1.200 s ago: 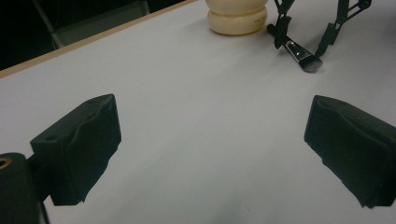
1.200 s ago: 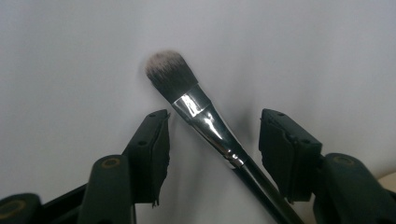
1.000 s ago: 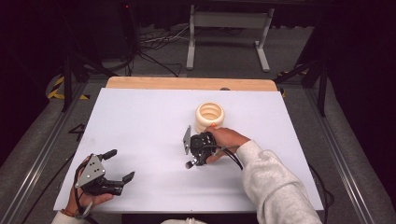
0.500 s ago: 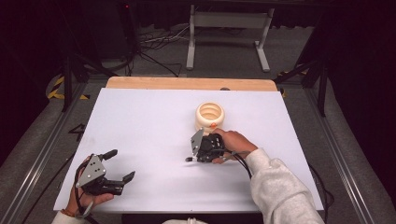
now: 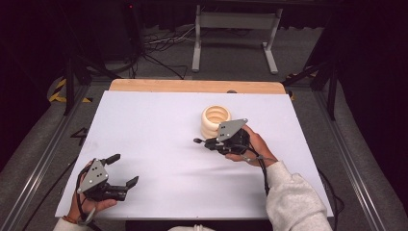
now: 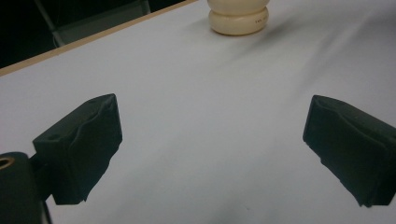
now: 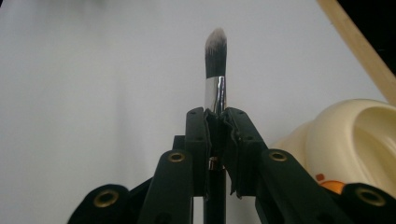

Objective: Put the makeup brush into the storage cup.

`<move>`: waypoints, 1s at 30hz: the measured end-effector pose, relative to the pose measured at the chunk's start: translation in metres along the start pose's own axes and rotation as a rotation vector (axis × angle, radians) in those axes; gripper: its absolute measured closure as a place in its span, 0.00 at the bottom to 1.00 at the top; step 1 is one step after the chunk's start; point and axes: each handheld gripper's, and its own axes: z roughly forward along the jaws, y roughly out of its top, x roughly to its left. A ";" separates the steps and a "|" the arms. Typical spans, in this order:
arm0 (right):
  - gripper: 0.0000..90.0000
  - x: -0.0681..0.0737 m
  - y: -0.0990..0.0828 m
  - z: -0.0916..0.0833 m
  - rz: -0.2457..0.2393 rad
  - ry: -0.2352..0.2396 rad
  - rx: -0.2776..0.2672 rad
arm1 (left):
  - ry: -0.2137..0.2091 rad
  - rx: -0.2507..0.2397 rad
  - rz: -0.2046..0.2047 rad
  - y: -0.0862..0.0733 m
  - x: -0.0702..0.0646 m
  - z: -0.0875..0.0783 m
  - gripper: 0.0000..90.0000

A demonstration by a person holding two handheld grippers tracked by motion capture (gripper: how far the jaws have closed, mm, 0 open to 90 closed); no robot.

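High view: near the table's (image 5: 144, 115) front left corner, the left hand-held gripper (image 5: 121, 169) is spread wide, empty. Toward the right edge, the right hand-held gripper (image 5: 202, 141) partly hides a cream ribbed holder (image 5: 216, 117).

Left gripper view: the holder's (image 6: 238, 16) top is cut off.

Right gripper view: jaws clamp a makeup brush (image 7: 215, 65); its handle is hidden.

A short line of small dark print stood on the lowest ring of the cream ribbed holder (image 6: 238, 18), seen in the left gripper view far beyond the two open jaws and slightly right of the midline between them. The characters were too small and blurred to be read. No other text, label, brand mark, number or sign could be made out in any of the three views.
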 end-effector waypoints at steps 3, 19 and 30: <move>0.90 -0.002 -0.003 -0.005 0.039 -0.027 -0.051 | -0.004 0.000 -0.005 0.000 0.000 0.000 0.06; 0.90 -0.009 -0.010 -0.028 0.167 -0.212 -0.293 | 0.032 -0.022 -0.018 0.000 0.003 -0.004 0.06; 0.90 -0.012 -0.008 -0.035 0.212 -0.315 -0.398 | 0.034 -0.061 -0.021 0.001 0.003 -0.007 0.05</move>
